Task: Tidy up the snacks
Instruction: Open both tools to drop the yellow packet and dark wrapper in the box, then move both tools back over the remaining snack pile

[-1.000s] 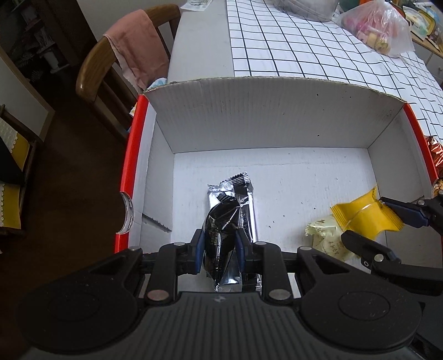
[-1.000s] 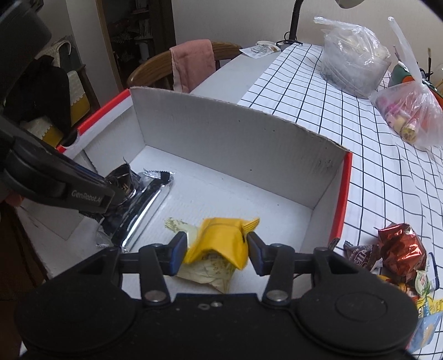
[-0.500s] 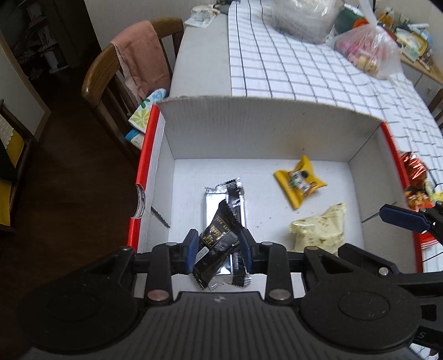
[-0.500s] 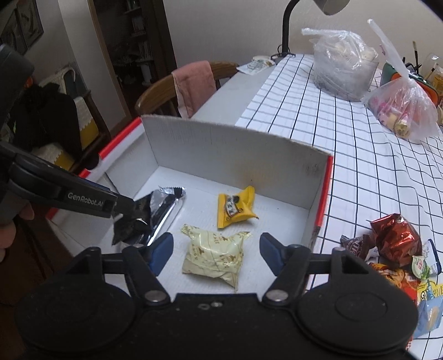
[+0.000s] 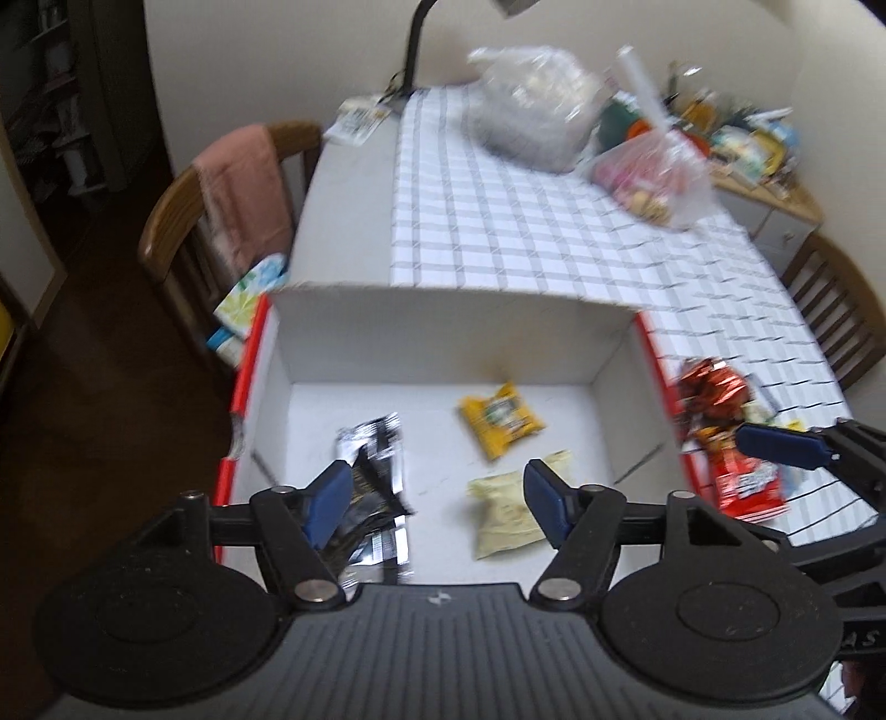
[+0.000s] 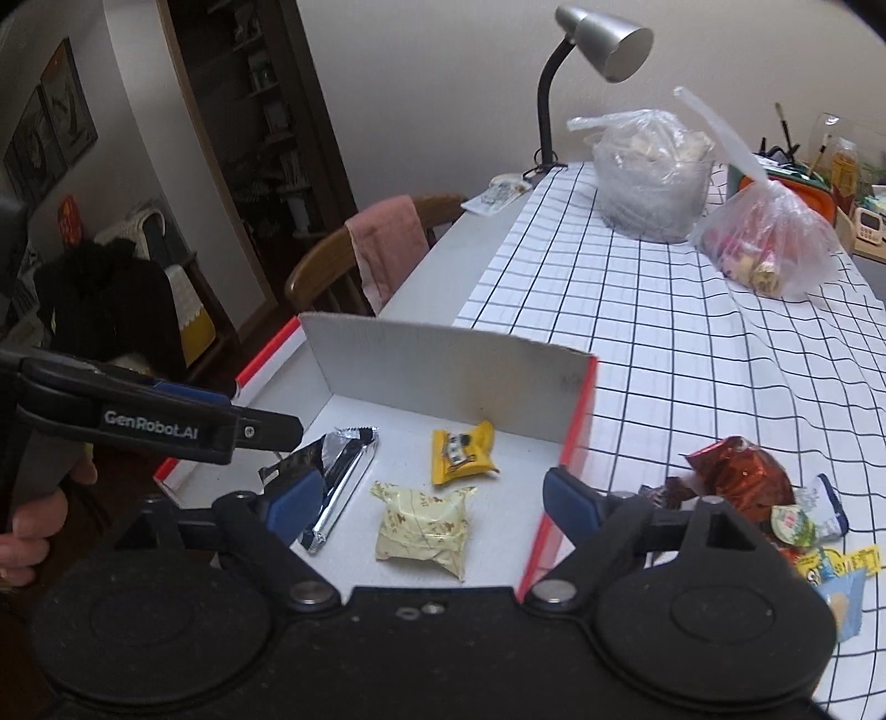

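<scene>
Both snacks dropped — two more in the box.

The left gripper had just opened wide, empty, its black bar lying at the box's left edge; the right gripper had also just opened, holding nothing — the yellow pack lay near the back wall.

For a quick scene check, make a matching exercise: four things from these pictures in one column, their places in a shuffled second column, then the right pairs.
Things:
1. yellow packet
2. red foil wrapper
3. pink towel
4. desk lamp

Places:
A. draped over the chair back
B. on the checked cloth, outside the box
C. at the table's far end
D. inside the box, near its back wall

Pairs: 1-D, 2-B, 3-A, 4-C
</scene>
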Demonstrator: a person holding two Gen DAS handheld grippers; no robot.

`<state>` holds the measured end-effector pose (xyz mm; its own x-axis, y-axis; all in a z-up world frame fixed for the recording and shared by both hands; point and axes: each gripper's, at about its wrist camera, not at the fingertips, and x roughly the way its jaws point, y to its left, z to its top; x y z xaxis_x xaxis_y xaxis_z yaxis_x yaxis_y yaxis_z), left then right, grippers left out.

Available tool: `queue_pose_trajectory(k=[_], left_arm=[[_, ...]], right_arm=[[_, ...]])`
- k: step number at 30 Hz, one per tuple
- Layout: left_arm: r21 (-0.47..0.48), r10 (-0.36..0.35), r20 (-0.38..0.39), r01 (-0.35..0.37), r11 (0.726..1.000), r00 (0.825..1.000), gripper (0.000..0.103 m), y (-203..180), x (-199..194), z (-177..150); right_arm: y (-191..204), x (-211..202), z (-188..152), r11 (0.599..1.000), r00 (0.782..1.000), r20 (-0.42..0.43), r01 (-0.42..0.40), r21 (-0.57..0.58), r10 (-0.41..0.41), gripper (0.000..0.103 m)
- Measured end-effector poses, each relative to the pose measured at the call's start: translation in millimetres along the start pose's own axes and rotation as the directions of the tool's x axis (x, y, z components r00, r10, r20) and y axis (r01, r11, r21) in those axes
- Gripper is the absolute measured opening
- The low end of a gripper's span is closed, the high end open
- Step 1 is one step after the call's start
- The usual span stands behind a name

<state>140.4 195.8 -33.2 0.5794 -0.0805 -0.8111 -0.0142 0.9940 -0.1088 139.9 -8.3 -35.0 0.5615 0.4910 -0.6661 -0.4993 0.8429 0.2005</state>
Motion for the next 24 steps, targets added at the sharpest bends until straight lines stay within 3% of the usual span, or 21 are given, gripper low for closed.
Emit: queue_pose_trajectory(k=[2, 11, 24], left_arm=[[0.007, -0.012, 0.037, 0.011, 1.0, 0.999, 0.071, -8.5, -6.9, -1.1], [0.024, -0.098, 0.104, 0.096, 0.995, 0.99, 0.079, -53.5, -21.0, -6.8], [0.097, -0.144, 0.023, 0.141, 0.985, 0.989, 0.081, -167.6, 12.7, -17.4]], right_arm=[[-6.0, -9.0, -1.2, 1.0, 1.0, 0.015, 0.007, 0.008, -0.007, 0.098], [-46.7, -48.6, -16.4, 0.998, 0.998, 0.056, 0.032, 0.046, -0.034, 0.103], [-157.1, -89.6, -59.0, 0.984, 0.985, -0.021, 0.174, 0.035, -0.173, 0.103]])
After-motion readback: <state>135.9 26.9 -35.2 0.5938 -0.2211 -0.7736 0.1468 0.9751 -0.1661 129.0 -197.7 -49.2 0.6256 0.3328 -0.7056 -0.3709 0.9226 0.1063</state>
